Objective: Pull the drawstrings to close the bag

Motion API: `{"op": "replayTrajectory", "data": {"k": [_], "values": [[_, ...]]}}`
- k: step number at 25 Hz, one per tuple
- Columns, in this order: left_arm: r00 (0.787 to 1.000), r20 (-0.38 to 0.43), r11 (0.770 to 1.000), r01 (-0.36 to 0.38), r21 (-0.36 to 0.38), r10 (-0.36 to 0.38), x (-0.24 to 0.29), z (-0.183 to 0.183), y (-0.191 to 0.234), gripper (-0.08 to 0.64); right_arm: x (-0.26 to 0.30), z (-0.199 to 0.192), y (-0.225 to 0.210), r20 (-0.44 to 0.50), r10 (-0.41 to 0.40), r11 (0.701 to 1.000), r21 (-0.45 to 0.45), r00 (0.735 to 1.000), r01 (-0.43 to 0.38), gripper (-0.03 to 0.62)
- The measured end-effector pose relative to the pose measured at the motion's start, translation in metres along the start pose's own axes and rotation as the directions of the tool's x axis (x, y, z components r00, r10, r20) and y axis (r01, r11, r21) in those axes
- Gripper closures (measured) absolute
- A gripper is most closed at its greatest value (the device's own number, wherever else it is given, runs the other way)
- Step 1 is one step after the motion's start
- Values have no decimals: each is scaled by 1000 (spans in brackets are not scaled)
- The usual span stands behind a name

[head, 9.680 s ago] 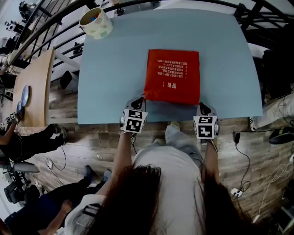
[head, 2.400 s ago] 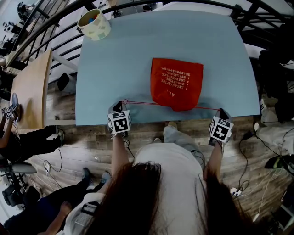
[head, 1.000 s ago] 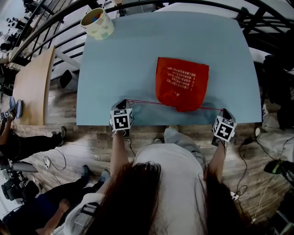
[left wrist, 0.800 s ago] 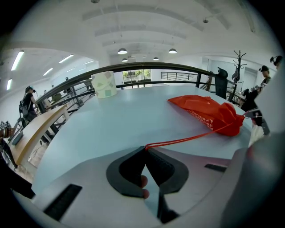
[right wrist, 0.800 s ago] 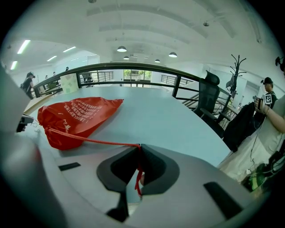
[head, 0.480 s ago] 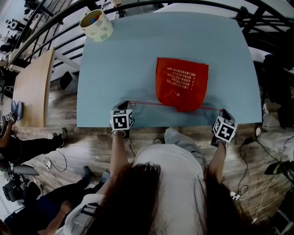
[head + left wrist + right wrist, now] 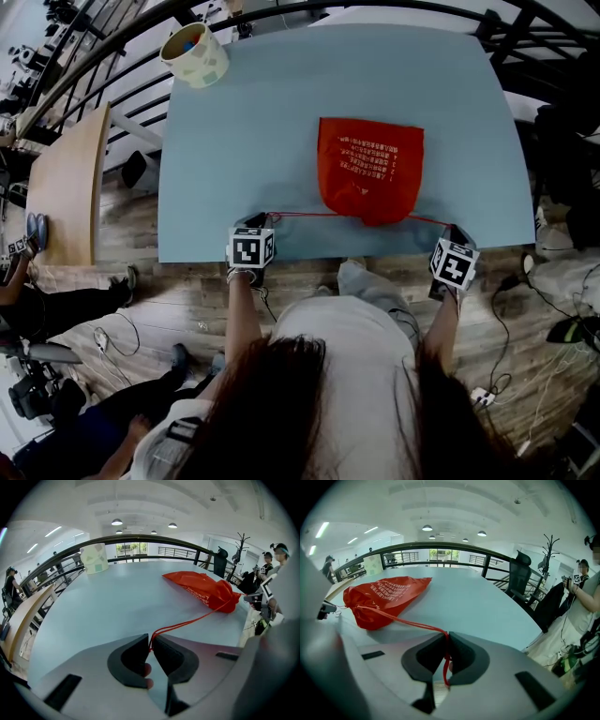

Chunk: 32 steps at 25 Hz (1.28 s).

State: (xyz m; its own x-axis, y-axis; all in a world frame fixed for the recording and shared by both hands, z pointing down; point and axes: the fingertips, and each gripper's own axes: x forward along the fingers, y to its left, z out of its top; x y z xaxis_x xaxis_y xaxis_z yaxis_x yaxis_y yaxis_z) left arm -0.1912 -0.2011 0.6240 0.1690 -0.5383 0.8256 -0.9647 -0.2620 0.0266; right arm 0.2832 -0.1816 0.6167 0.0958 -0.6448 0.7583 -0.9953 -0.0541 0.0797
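Left gripper point(image 7: 150, 645) and right gripper point(image 7: 446, 643) each pinch a drawstring point(image 7: 302, 215) taut along the table's point(image 7: 262, 122) near edge; the bag point(image 7: 370, 173) looks cinched, so release probably comes next.

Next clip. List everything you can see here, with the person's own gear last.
table: one, light blue, in front of the person
bag: one, red with white print, on the table by its near edge, near end gathered
drawstrings: two, red, taut from the bag's near end out to either side
cup: one, cream with pale green patches, table's far left corner
wooden table: one, tan, left of the blue one
left tongs: one, shut on the left drawstring
right tongs: one, shut on the right drawstring
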Motion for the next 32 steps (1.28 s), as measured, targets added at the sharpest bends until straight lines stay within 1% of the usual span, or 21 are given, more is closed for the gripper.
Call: {"op": "replayTrajectory", "data": {"k": [5, 9, 11, 13, 15, 16, 22, 32], "values": [[1000, -18, 1000, 14, 19, -13, 1, -5, -1, 532, -2, -6, 4, -11, 0, 1000, 1, 1000, 0, 561], [999, -30, 999, 31, 40, -30, 0, -9, -3, 482, -5, -11, 3, -18, -15, 1000, -8, 1000, 15, 561], [999, -34, 998, 35, 46, -33, -1, -11, -3, 471, -6, -14, 4, -22, -17, 1000, -8, 1000, 17, 561], [999, -37, 998, 39, 47, -37, -1, -13, -2, 462, -6, -17, 6, -29, -8, 1000, 0, 1000, 8, 548], [998, -43, 998, 45, 50, -43, 0, -15, -2, 455, -6, -20, 8, -38, 7, 1000, 16, 999, -6, 499], [998, -47, 997, 48, 54, -45, -1, -16, -2, 451, -7, -21, 9, -41, 10, 1000, 22, 999, -9, 494], [995, -77, 995, 66, 69, -60, -6, -24, -1, 419, -13, -25, 14, -47, 12, 1000, 11, 999, -11, 492], [989, -96, 991, 118, 70, -111, -14, -35, -7, 379, -25, -27, 17, -33, -3, 1000, -4, 999, 3, 492]]}}
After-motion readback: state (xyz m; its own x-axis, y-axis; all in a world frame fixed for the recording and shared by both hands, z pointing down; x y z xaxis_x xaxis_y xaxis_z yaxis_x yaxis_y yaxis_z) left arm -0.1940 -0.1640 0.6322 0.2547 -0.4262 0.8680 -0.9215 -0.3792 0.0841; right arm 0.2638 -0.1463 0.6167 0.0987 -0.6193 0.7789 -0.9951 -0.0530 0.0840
